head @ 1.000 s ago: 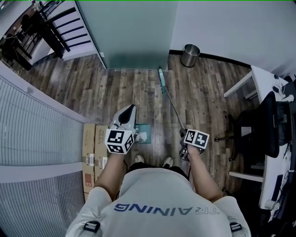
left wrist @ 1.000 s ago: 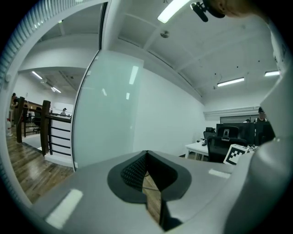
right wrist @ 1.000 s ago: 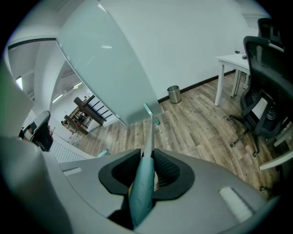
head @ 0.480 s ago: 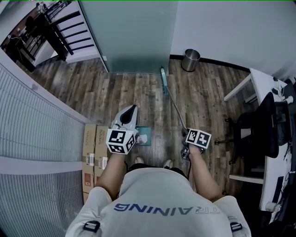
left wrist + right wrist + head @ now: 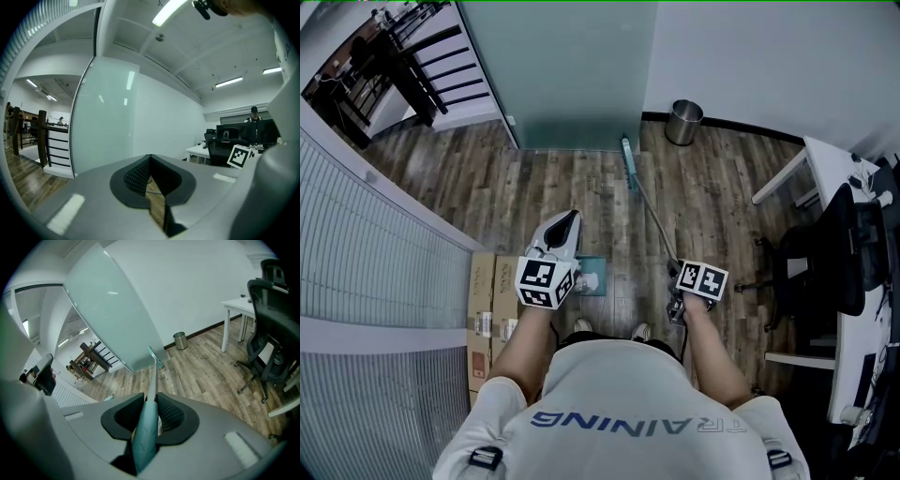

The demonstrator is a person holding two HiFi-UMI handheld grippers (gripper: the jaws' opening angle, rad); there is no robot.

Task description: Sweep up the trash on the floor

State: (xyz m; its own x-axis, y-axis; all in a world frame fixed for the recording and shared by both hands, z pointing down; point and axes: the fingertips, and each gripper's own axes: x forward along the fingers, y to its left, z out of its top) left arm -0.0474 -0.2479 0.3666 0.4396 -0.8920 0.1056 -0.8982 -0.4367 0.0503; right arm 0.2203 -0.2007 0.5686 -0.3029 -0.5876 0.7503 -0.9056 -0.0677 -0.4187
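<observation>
Broom (image 5: 153, 380): one, its teal grip clamped in the right gripper (image 5: 149, 401), which tilts down toward the floor. Left gripper (image 5: 150, 161) is held level, jaws pressed together.

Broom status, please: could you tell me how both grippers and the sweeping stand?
Right gripper shut on broom. Left gripper shut, empty. Its head on floor by glass partition. Metal bin just right, apart.

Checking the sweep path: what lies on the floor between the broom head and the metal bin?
Nothing: only bare wood floor separates the broom head from the metal bin. This shows in both the head view and the right gripper view.
</observation>
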